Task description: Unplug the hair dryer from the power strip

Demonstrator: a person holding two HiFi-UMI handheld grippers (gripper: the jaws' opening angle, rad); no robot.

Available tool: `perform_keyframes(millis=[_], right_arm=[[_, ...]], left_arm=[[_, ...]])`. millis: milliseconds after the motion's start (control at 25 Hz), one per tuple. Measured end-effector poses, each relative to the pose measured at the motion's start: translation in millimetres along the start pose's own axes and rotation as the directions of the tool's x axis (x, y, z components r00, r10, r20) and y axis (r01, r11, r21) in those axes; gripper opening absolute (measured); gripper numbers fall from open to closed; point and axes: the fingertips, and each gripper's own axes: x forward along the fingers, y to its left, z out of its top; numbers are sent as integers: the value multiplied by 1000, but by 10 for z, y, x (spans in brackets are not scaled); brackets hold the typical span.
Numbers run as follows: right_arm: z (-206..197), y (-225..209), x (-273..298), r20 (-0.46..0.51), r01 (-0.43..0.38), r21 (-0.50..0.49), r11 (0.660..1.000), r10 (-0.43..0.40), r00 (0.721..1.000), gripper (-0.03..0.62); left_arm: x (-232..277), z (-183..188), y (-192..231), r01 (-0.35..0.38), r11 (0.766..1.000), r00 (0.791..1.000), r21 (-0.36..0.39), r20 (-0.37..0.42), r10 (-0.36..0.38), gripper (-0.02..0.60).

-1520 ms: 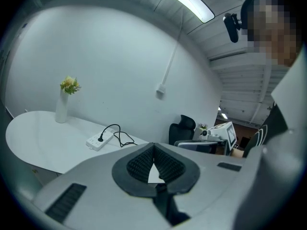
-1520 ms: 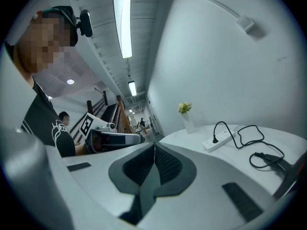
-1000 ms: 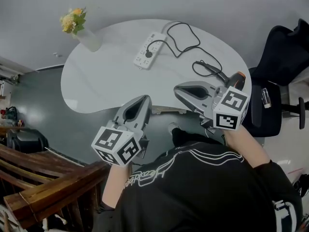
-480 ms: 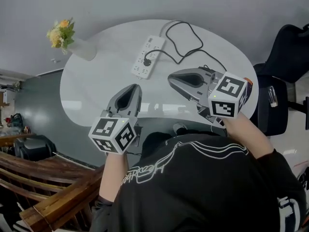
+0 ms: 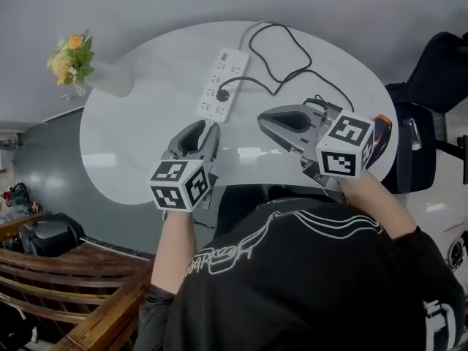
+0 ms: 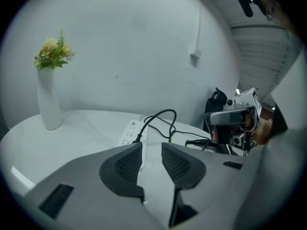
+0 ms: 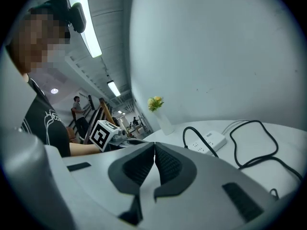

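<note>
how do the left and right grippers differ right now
The left gripper has its jaws apart, having just been opening, nothing between them; the right gripper has them together. The left gripper points at the power strip; the right gripper sits nearer the hair dryer. Both are empty, above the table.

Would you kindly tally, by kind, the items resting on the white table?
Power strip: 1
Hair dryer: 1
Vase of flowers: 1
Total: 3
</note>
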Motion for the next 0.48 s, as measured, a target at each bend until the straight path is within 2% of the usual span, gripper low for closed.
perform_keyframes(millis=[160,480], right_arm=[[-103,-157,142,-25,30,35,999,-29,999,-3],[-263,-365,371,-63,69,98,993,-63,996,-3]], left_arm=[[246,-134,209,13,1000,999,19,-50,-12,145],[557,-246,523,14,997,995,79,-104,-6,208]])
